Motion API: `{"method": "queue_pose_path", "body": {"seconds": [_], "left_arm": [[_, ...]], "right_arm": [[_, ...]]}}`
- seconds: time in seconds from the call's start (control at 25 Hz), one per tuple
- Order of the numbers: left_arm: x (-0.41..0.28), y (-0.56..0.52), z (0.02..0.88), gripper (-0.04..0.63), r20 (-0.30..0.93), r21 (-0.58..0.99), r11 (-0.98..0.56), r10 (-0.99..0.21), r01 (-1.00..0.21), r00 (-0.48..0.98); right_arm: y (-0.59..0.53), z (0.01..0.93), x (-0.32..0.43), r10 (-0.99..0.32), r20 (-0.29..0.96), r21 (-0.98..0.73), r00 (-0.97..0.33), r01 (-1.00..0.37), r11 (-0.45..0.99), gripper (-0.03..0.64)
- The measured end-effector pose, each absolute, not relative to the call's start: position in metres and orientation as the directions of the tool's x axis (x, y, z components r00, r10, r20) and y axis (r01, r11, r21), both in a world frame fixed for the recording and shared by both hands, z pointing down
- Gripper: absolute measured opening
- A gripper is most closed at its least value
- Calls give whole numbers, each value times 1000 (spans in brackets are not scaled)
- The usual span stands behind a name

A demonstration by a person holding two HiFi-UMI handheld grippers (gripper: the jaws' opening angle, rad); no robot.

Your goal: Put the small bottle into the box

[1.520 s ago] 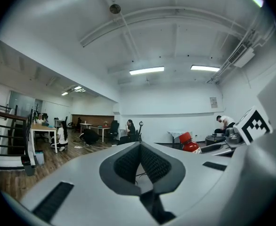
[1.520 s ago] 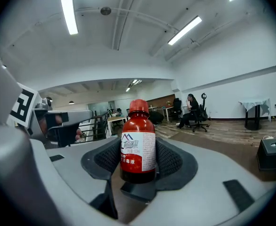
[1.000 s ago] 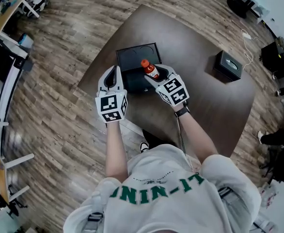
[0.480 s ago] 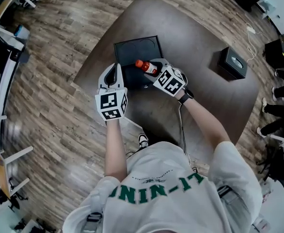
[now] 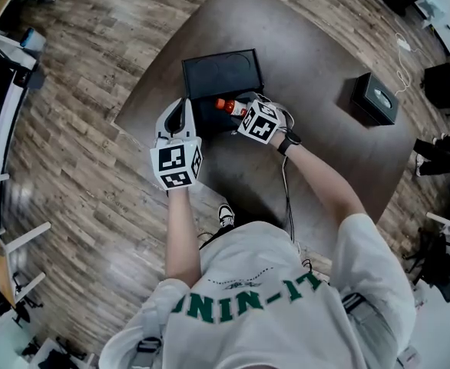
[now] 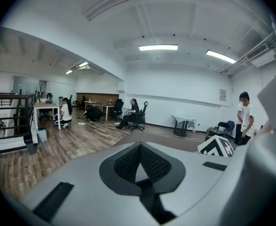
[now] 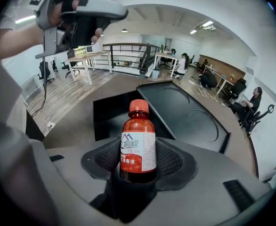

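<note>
A small red-brown bottle (image 5: pixel 226 106) with a red cap and a white label lies tilted, cap to the left, over the open black box (image 5: pixel 206 123). My right gripper (image 5: pixel 240 112) is shut on it. In the right gripper view the bottle (image 7: pixel 138 140) stands between the pads of the right gripper (image 7: pixel 138 160), with the box's dark inside (image 7: pixel 110 113) just beyond and its raised lid (image 7: pixel 190 114) behind. My left gripper (image 5: pixel 182 106) is at the box's left edge with its jaws together and nothing in them. The left gripper view shows the left gripper (image 6: pixel 139 166) pointing out into the room.
The box sits near the front-left corner of a dark brown table (image 5: pixel 317 152). A black tissue box (image 5: pixel 375 98) stands at the table's right side. Wooden floor surrounds the table. People and office chairs are far off in the room.
My right gripper has carried the bottle lower and to the left, tipping it from near upright to lying with its cap leftward over the box. The left gripper has stayed put.
</note>
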State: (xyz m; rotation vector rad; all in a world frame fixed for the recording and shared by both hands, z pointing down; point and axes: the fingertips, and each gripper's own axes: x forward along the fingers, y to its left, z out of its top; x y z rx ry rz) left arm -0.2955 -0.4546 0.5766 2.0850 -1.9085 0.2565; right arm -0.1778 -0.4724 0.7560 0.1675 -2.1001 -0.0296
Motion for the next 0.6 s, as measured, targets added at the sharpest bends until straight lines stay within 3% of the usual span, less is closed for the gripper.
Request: {"method": "queue_pose_path", "body": {"seconds": [0.6], "left_arm": [[-303, -446, 590, 5, 356, 97, -56, -930, -994, 87]], "right_arm": [[-470, 798, -180, -52, 942, 40, -331, -44, 998, 235]]}}
